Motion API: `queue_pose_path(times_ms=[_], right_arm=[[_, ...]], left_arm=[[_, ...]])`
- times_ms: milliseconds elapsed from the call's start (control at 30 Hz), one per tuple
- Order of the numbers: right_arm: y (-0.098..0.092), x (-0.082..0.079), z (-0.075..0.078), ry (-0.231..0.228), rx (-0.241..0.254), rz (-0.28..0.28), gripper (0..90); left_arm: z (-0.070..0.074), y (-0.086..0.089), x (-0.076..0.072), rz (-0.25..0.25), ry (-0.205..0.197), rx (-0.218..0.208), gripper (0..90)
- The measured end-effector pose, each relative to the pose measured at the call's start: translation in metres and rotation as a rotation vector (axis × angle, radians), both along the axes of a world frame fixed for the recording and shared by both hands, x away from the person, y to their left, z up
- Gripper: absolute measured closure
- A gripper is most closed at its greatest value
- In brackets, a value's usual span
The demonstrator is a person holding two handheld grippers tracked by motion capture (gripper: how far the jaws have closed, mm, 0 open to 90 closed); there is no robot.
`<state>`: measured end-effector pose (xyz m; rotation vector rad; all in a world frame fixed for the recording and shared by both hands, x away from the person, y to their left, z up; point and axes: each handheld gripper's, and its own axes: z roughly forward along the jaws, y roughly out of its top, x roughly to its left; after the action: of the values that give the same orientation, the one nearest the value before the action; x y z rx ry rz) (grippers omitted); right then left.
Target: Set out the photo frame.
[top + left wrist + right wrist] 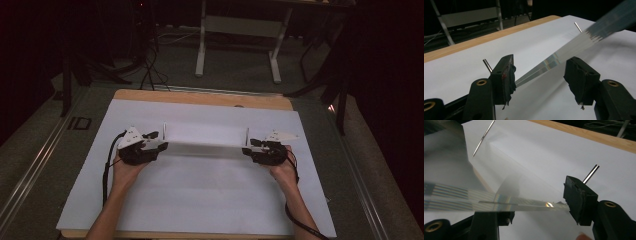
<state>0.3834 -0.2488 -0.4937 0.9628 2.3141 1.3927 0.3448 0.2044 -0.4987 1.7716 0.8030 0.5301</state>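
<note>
Left gripper [161, 144] open around, right gripper [248, 146] apparently closing on, the clear acrylic sheet [205, 141]; risk: uneven lift lets the slick sheet slip off the pads.

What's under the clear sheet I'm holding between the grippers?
Through the clear sheet the white table cover shows. Thin metal pins stand near its ends. Whether its lower edge touches the cover cannot be told.

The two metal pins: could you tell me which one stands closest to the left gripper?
The pin at the clear panel's left end, just beyond the left gripper; the other pin rises at the panel's right end.
</note>
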Motion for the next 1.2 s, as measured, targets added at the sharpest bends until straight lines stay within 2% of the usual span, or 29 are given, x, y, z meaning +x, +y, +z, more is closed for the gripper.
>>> queue_pose_path(times_ms=[367,567,700,733,833,867,1000,1200], right_arm=[[0.0,0.001,-0.001,0.003,0.011,-0.029,38.8],[-0.002,0.0,0.0,-0.013,0.034,-0.065,38.5],[-0.002,-0.001,0.001,-0.037,0.035,-0.085,38.9],[0.0,-0.002,0.003,-0.068,0.028,-0.101,40.9],[0.001,-0.004,0.004,-0.094,0.014,-0.112,42.4],[0.003,-0.005,0.005,-0.119,0.004,-0.121,43.2],[0.003,-0.006,0.007,-0.145,0.012,-0.135,43.4],[0.007,-0.003,0.009,-0.162,0.017,-0.146,45.4]], left_arm=[[0.001,0.001,0.002,0.007,-0.001,-0.022,41.6],[0.004,0.002,0.003,0.022,-0.011,-0.063,42.0],[0.007,0.001,0.006,0.034,-0.018,-0.059,43.2],[0.008,0.0,0.007,0.043,-0.024,-0.06,43.6],[0.009,0.0,0.009,0.05,-0.026,-0.06,43.8],[0.009,-0.001,0.01,0.06,-0.031,-0.067,43.8],[0.01,-0.003,0.012,0.078,-0.039,-0.071,43.9],[0.011,-0.005,0.017,0.098,-0.043,-0.079,44.2]])
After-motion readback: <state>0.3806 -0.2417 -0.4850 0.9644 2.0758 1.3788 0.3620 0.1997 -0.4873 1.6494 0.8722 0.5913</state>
